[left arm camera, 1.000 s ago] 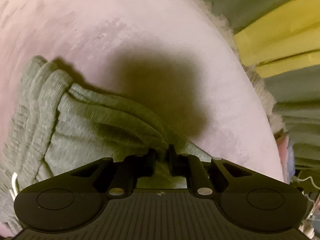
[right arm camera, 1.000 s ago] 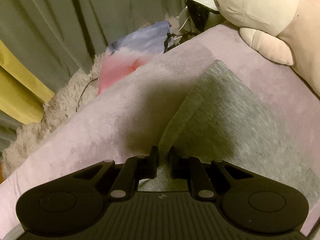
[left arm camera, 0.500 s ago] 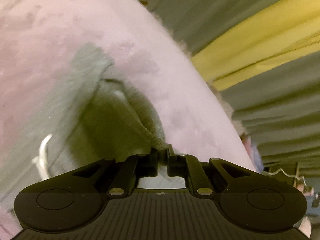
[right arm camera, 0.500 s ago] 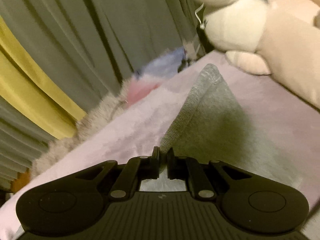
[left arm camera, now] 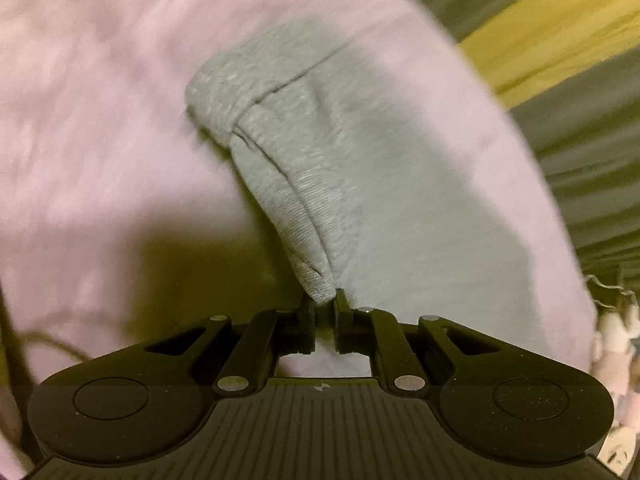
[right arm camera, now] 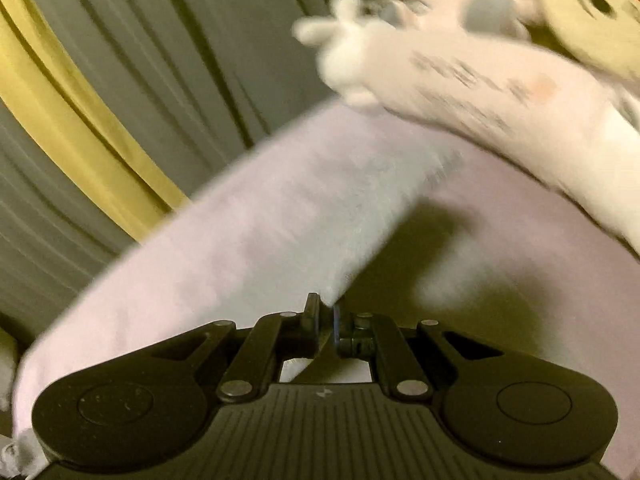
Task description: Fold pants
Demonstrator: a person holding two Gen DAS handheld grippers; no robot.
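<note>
The grey knit pants (left arm camera: 380,184) hang stretched from my left gripper (left arm camera: 323,306), which is shut on their corner; the ribbed waistband (left arm camera: 224,92) folds over at the far end above the pink blanket (left arm camera: 100,120). In the right wrist view my right gripper (right arm camera: 326,314) is shut on another edge of the pants (right arm camera: 360,216), which stretches away as a blurred pale strip lifted above the pink blanket (right arm camera: 520,280). Both grippers hold the cloth up off the bed.
Stuffed toys (right arm camera: 500,92) lie along the far right of the bed. Grey-green and yellow curtains (right arm camera: 100,80) hang beyond the bed edge; they also show in the left wrist view (left arm camera: 560,60). A shadow falls on the blanket under the cloth.
Both grippers have lifted and swung with the pants. The cloth has gone from lying bunched on the blanket to hanging stretched. Both views are motion blurred.
</note>
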